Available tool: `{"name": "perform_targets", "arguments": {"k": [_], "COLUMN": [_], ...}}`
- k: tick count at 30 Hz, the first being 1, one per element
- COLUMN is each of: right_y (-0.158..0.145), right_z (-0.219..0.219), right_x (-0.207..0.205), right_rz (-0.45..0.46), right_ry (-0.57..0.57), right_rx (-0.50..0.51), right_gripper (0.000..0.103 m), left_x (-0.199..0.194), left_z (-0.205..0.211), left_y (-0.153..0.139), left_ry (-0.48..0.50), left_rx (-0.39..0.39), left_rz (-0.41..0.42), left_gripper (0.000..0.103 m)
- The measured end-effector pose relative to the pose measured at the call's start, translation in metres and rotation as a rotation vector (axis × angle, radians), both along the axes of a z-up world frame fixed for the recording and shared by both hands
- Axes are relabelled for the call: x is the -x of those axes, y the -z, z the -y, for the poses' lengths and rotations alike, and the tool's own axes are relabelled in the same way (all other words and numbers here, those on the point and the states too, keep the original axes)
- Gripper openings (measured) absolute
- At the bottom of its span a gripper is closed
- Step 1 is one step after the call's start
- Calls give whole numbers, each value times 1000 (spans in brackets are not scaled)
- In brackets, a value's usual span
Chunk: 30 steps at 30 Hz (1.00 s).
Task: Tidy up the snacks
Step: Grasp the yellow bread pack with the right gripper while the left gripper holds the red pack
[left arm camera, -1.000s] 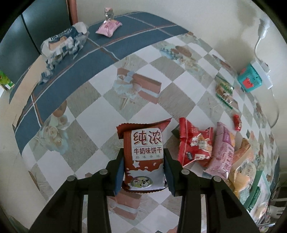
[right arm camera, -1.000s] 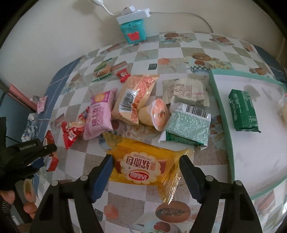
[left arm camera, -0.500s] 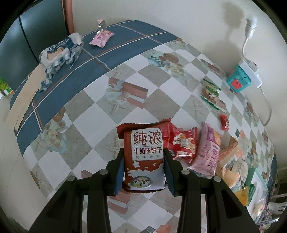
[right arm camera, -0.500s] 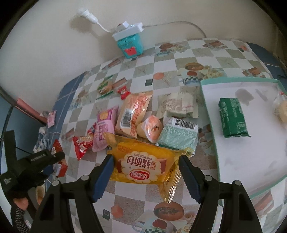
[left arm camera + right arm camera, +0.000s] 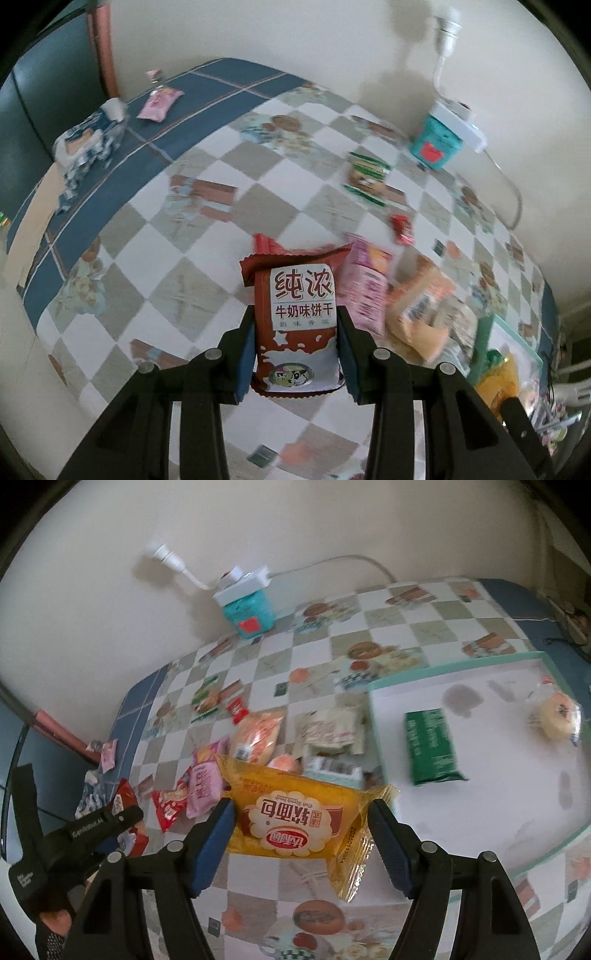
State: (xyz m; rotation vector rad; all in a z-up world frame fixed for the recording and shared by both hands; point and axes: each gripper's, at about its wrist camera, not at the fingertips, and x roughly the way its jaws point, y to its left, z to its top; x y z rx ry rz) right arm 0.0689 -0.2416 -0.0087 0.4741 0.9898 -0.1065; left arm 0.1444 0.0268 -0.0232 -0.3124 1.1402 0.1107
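The checked surface fills both views, but only the right wrist view shows the whole white tray at the right with a green packet and a round bun on it, while only the left view shows the pink sachet far left. The right tongs hold the yellow bread pack, and the left tongs grip the brown biscuit pack. Compared with a second ago, both packs sit higher above the pile of snacks, which now looks smaller.
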Motion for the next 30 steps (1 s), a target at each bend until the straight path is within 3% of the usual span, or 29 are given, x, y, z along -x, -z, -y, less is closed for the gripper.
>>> {"name": "perform_targets", "arguments": {"k": [9, 16, 20, 30], "right_y": [-4, 22, 36, 50], "right_z": [75, 77, 59, 0], "right_x": [28, 22, 14, 1], "right_rz": [-6, -81, -118, -188], "right_ry": [162, 123, 62, -100], "right_rx": [4, -36, -63, 6], "right_gripper": [72, 72, 72, 72], "left_x": [16, 20, 18, 13], "left_z": [83, 127, 127, 70], "left_y": [-6, 16, 31, 55], "left_ry": [186, 267, 268, 126], "left_rx": [-9, -40, -36, -19], "left_rz": [11, -59, -113, -208], "left_gripper": [41, 41, 41, 41]}}
